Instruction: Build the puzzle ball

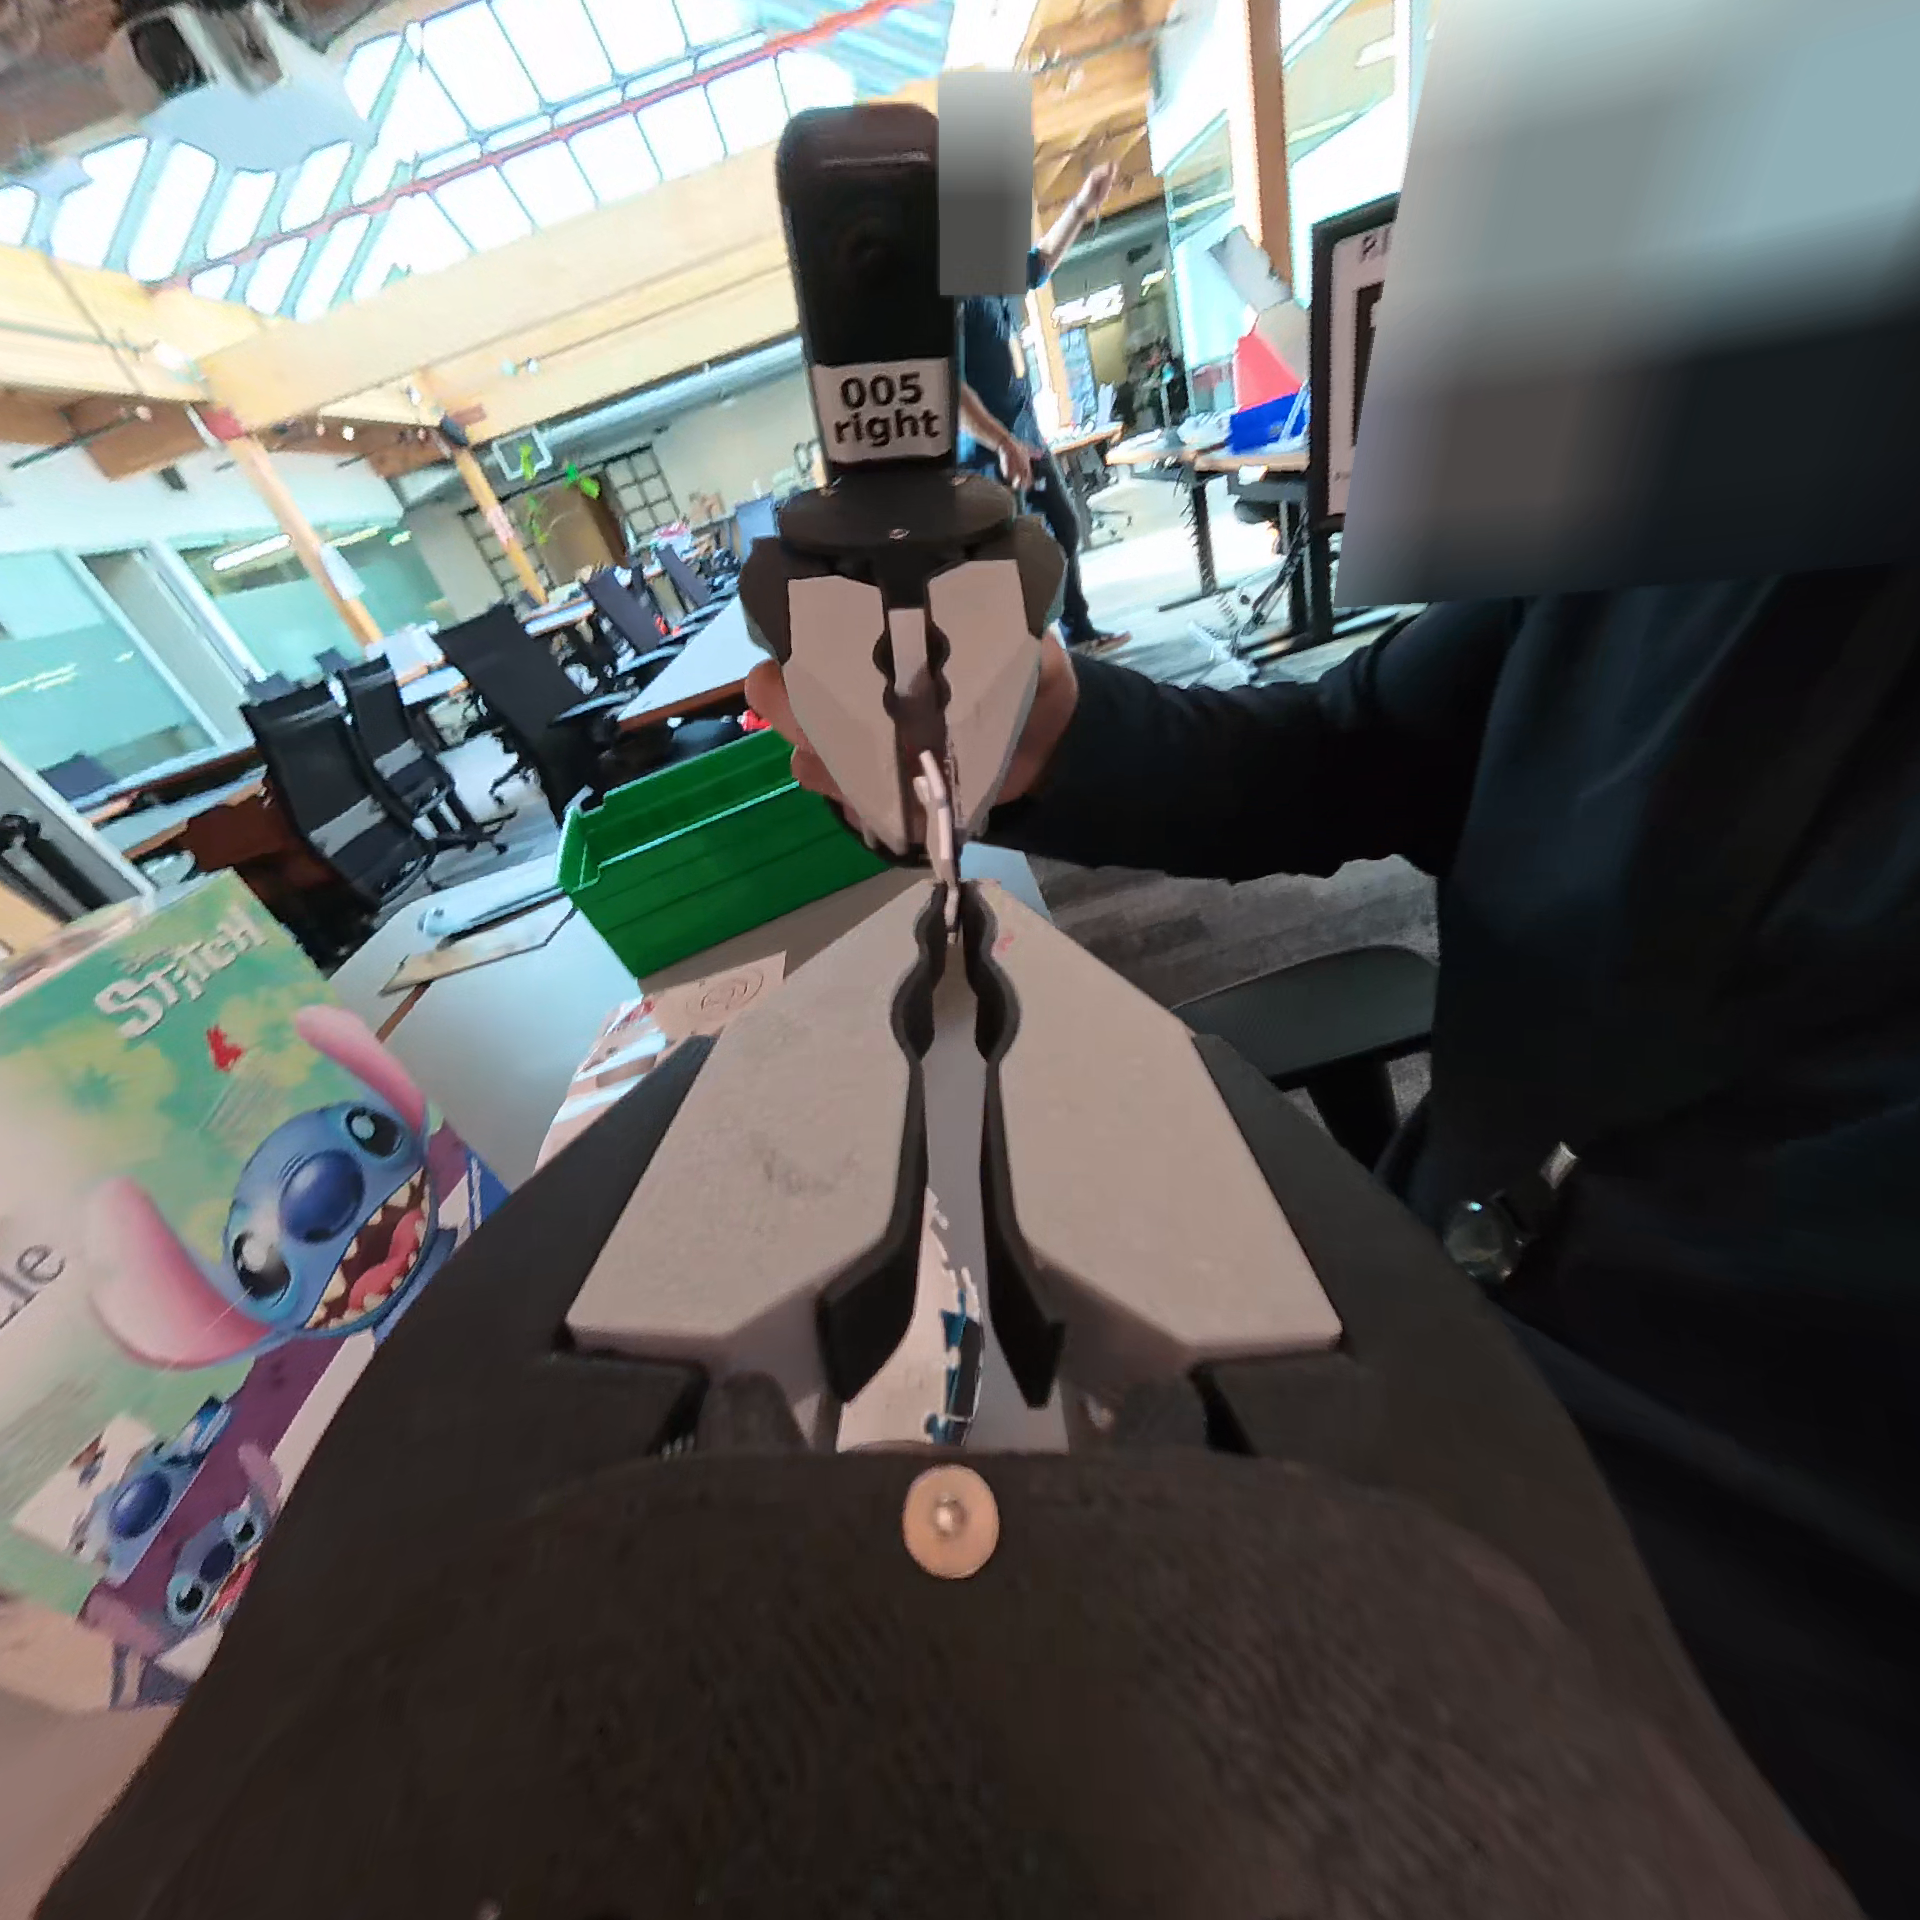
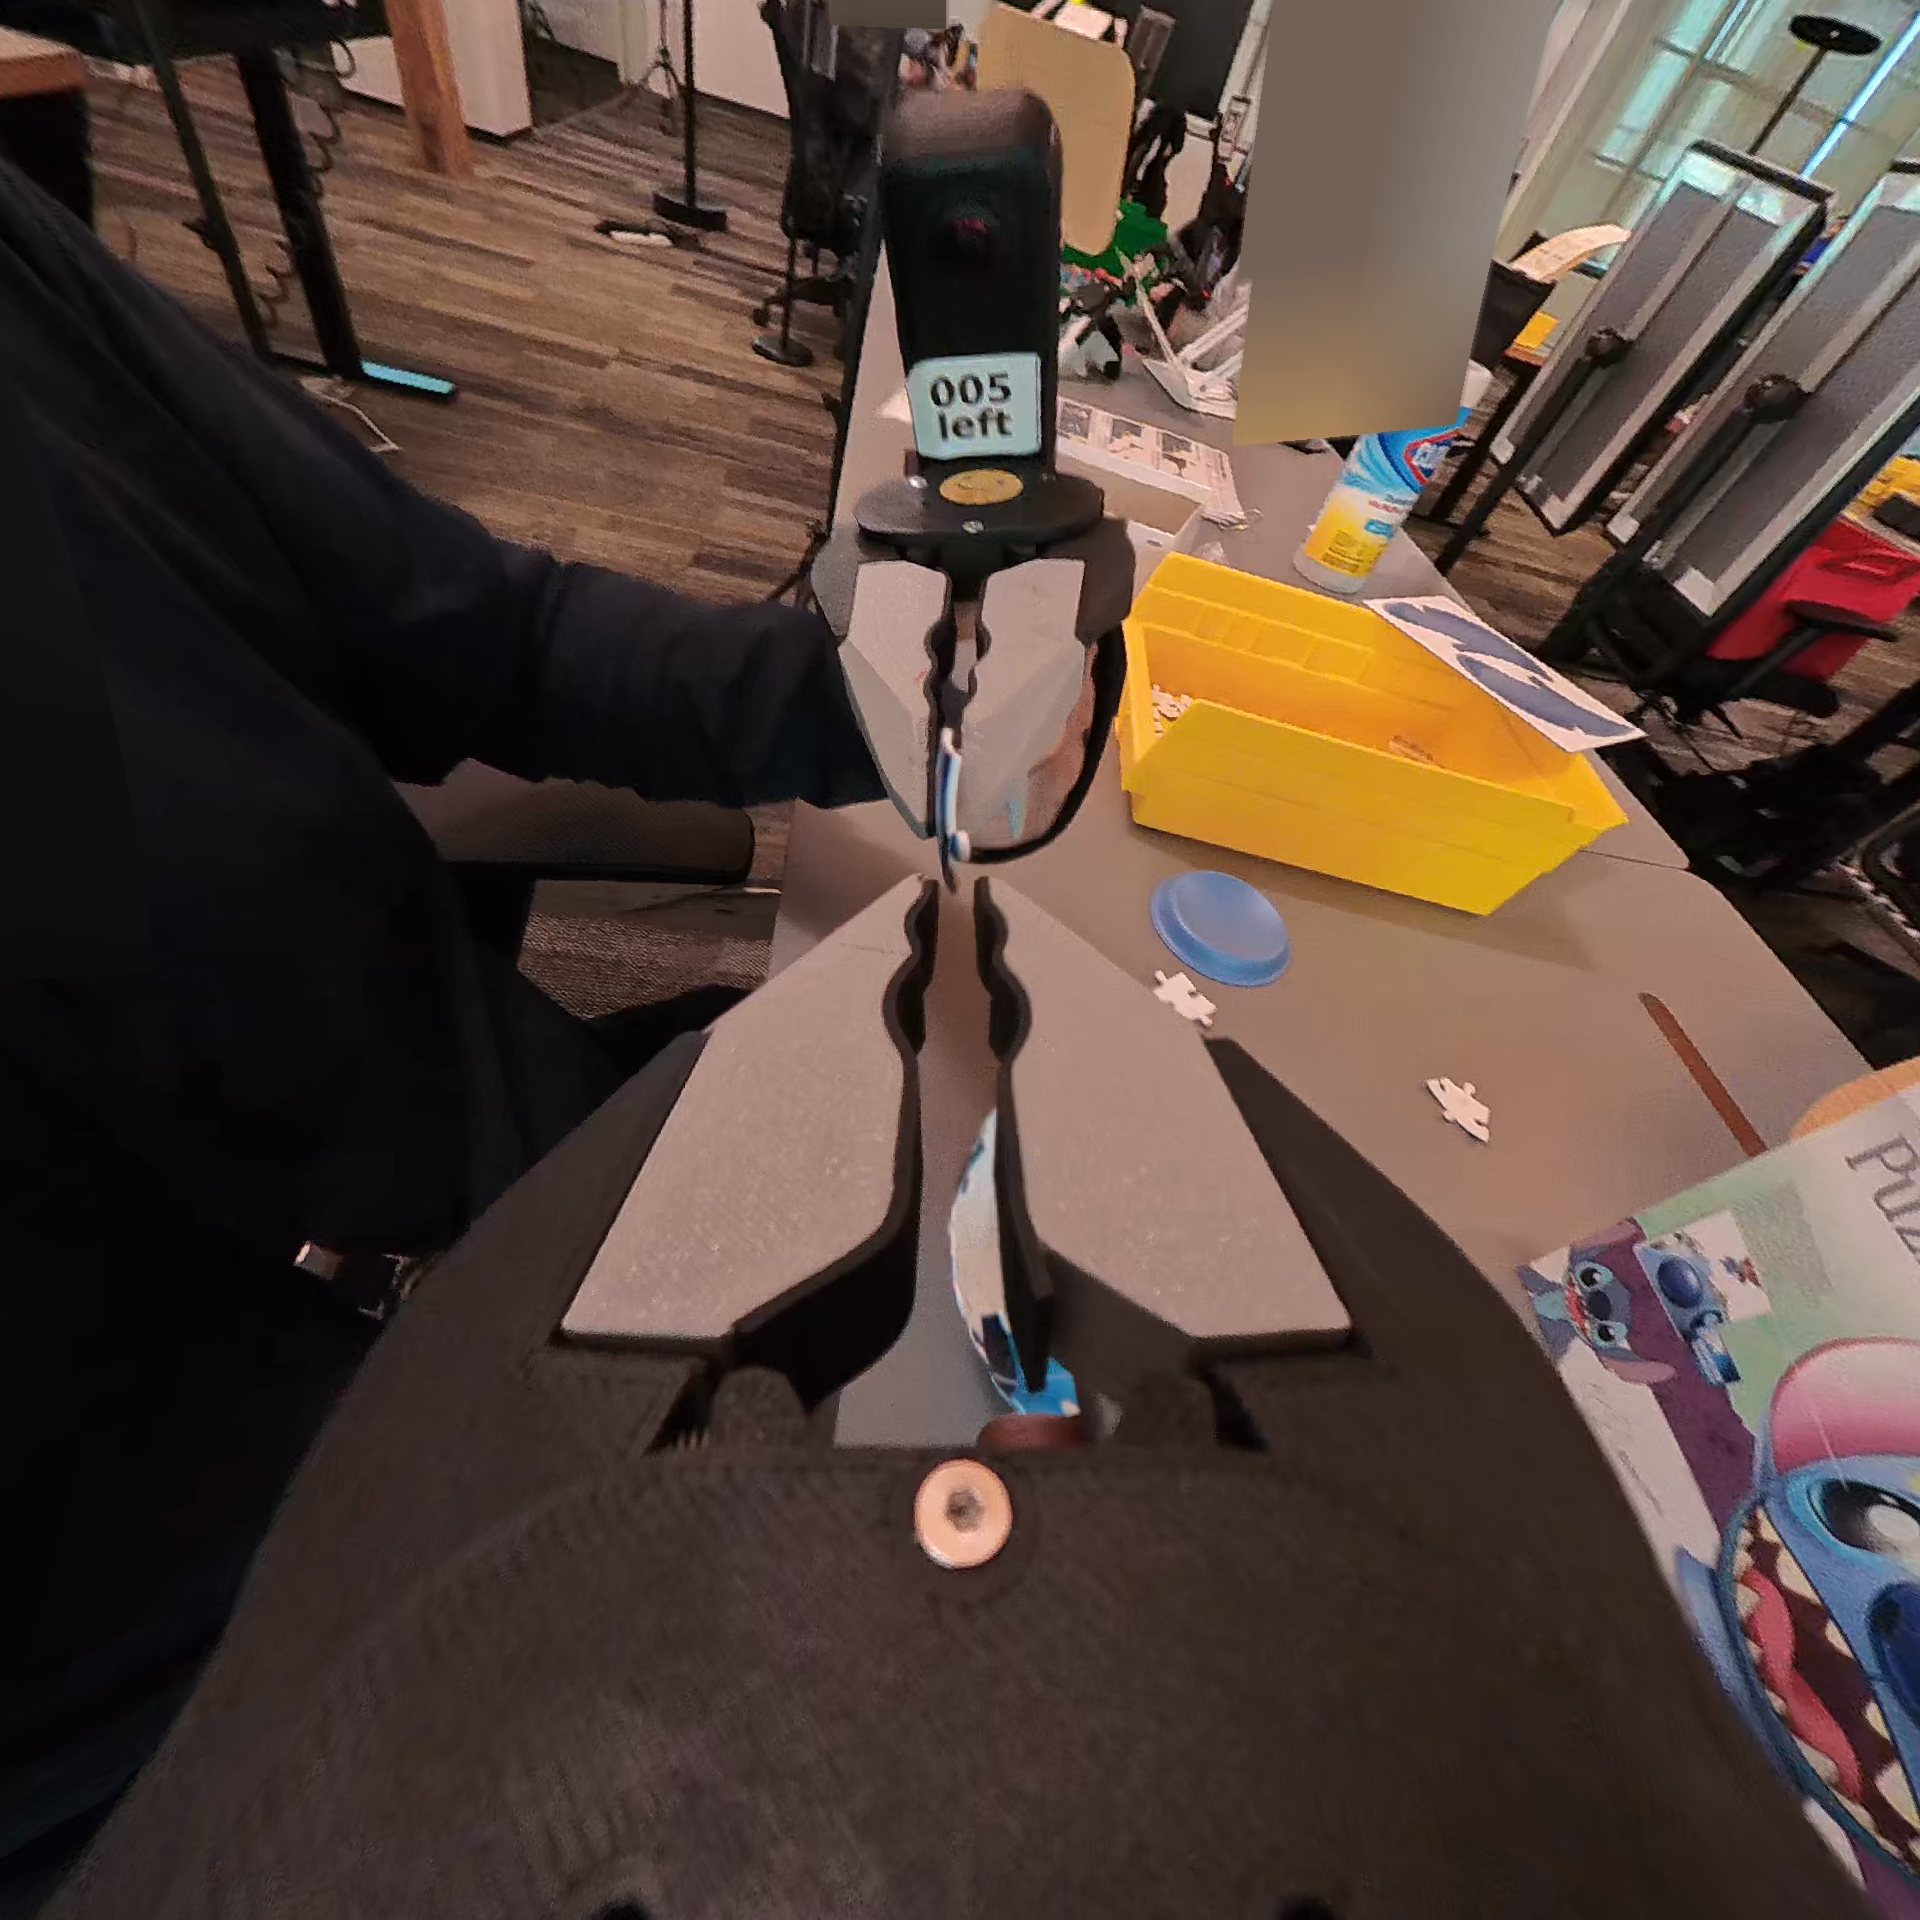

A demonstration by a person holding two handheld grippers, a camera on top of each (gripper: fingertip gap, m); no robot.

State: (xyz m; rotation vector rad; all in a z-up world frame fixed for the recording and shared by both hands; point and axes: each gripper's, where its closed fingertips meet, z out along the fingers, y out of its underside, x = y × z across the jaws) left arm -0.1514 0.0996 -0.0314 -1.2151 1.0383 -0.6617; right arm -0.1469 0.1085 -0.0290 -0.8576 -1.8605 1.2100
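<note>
I see the grey table (image 2: 1455,987) running away from me, with the puzzle box (image 1: 208,1195) standing at its near edge. A yellow bin (image 2: 1351,790) sits farther along the table, and a green bin (image 1: 707,862) is at the opposite end. The two tongs meet tip to tip above the table. The left gripper (image 1: 951,909) is pinched tight on a thin curved puzzle piece (image 2: 948,795), blue on one face and white on the other. That piece's free end reaches the tips of the right gripper (image 2: 951,894), whose jaws stand narrow; I cannot tell whether they grip it. A curved, partly built section of the ball (image 2: 987,1299) shows below the right gripper. A blue disc (image 2: 1221,925) lies near the yellow bin. Two loose white pieces (image 2: 1184,997) lie apart on the table beside the disc
</note>
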